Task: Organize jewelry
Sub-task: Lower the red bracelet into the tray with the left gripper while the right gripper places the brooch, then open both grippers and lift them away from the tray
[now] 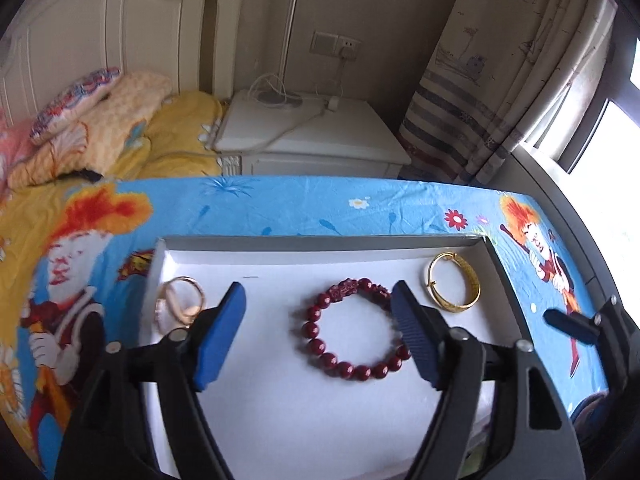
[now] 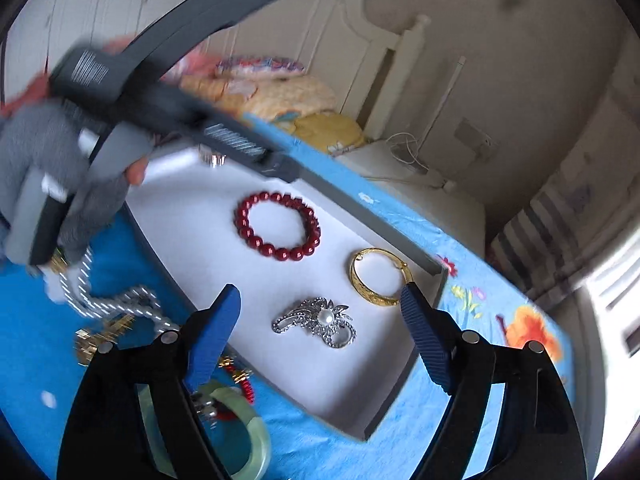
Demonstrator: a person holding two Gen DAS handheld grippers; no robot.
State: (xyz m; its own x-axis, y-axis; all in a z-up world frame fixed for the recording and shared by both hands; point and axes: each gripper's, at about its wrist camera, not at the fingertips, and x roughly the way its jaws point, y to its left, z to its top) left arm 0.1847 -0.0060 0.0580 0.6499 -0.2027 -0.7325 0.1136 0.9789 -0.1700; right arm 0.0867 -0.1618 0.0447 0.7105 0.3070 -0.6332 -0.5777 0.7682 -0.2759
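Observation:
A white tray (image 1: 280,420) lies on the blue cartoon cloth. In it are a red bead bracelet (image 1: 352,332), a gold bangle (image 1: 456,286) at the far right and thin gold rings (image 1: 180,304) at the far left. My left gripper (image 1: 320,308) is open and empty above the tray, over the bracelet. In the right wrist view the tray (image 2: 400,380) also holds a silver pearl brooch (image 2: 320,322), beside the bracelet (image 2: 278,224) and bangle (image 2: 378,276). My right gripper (image 2: 320,304) is open and empty above the brooch. The left gripper's body (image 2: 160,92) crosses the upper left.
Outside the tray on the cloth lie a silver chain (image 2: 108,300), a green jade bangle (image 2: 244,436), a gold piece (image 2: 96,340) and a small red charm (image 2: 240,380). A white nightstand (image 1: 320,136) and a bed with pillows (image 1: 100,120) stand behind.

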